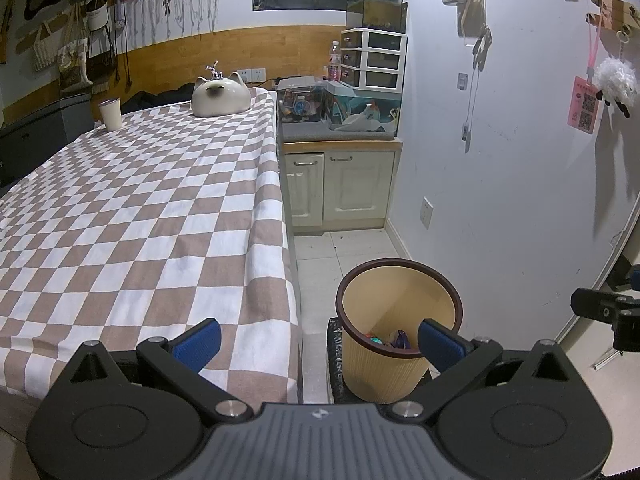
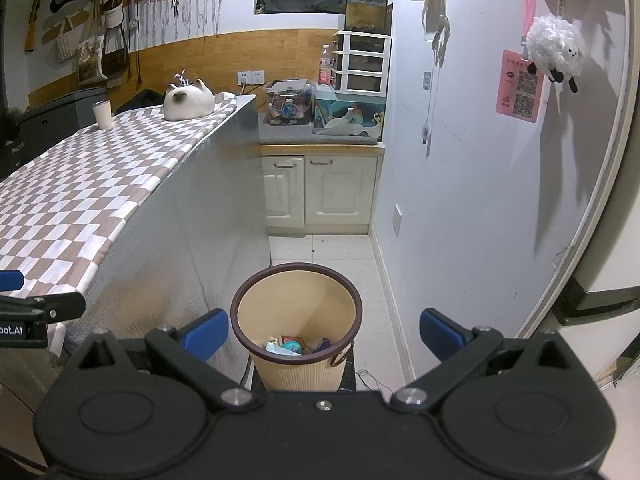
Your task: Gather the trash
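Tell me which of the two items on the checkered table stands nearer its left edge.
The cup: a plain upright tumbler at the far left edge. The cat-shaped ceramic sits further right, toward the cabinet side.

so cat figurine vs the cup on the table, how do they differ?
The cat figurine is wide, low and rounded, with ears and a dark face patch; the cup is narrow, tall and plain with a dark rim. The cat figurine sits near the far middle of the checked table; the cup stands closer to its left edge. Both are whitish, sit upright at the far end, well away from both grippers.
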